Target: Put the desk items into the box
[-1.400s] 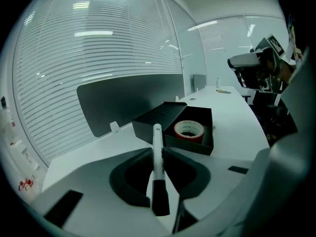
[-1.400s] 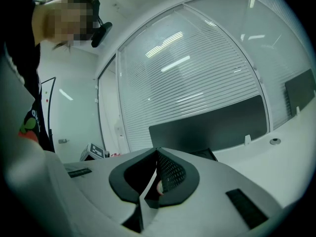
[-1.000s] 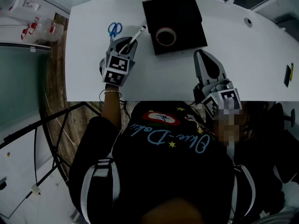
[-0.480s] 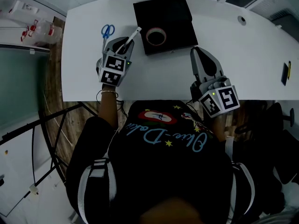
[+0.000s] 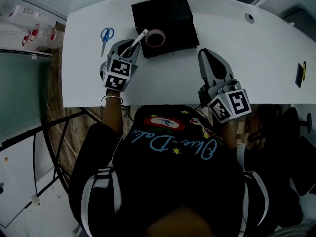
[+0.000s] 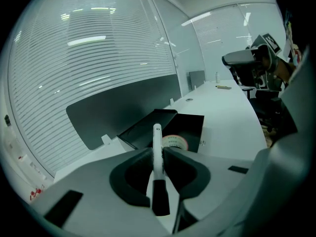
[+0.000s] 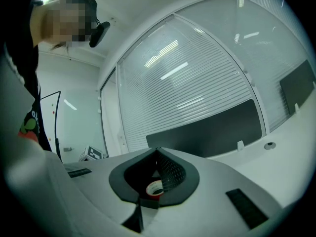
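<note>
Now: pen pinched in the left claw, at the edge of the box

On the white desk [image 5: 256, 58] sits a black box [image 5: 168, 14], open at the top, with a roll of tape [image 5: 154, 37] lying in its near part. The left gripper [image 5: 134, 47] is just beside the box's near left corner. Its jaws are pressed onto a white pen [image 5: 138, 41] with a dark cap. In the left gripper view the pen [image 6: 157, 147] runs straight out between the two jaw pads, cap end toward the camera. The white end points at the box [image 6: 190, 127] and the tape roll [image 6: 174, 142] beyond it. From the head view that white end reaches the box's rim, close to the tape.

The right gripper [image 5: 206, 56] is over the desk just right of the box, apart from it. Its jaws are pressed together at the tips with nothing pinched between them. In the right gripper view the closed tips [image 7: 157, 153] meet in a point, and the tape roll [image 7: 155, 187] shows through the gap behind them.

Blue-handled scissors [image 5: 105, 35] lie on the desk to the left of the left gripper, well clear of the box.
</note>
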Action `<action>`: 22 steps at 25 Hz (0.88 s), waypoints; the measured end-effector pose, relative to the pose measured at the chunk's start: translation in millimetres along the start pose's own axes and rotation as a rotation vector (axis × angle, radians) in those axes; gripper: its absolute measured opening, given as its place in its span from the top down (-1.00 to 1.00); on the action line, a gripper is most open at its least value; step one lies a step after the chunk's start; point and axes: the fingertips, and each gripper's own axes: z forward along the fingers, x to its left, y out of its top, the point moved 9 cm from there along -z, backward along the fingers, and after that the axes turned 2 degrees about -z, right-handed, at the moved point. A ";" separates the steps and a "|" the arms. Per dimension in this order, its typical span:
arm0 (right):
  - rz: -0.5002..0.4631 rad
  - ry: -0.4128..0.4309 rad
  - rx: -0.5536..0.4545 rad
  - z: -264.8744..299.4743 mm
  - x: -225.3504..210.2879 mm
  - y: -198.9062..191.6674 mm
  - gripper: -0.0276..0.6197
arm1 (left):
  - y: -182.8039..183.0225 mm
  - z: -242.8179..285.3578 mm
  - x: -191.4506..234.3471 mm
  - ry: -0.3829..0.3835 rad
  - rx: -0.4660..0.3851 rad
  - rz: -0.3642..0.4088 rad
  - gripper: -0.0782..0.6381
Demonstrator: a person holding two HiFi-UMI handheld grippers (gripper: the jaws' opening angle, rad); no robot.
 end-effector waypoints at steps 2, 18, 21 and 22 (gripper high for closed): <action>0.006 -0.004 -0.002 -5.5 -6.1 1.1 0.91 | 4.2 3.5 -6.9 -0.002 -0.001 0.003 0.53; 0.001 0.027 0.009 -54.3 -59.0 12.8 0.91 | 28.8 31.3 -69.6 0.026 0.002 0.044 0.53; 0.001 0.032 0.009 -59.5 -66.2 13.5 0.91 | 32.9 32.7 -78.1 0.036 0.008 0.061 0.53; 0.002 0.034 0.008 -59.8 -67.1 13.2 0.91 | 33.7 32.8 -79.6 0.037 0.007 0.065 0.53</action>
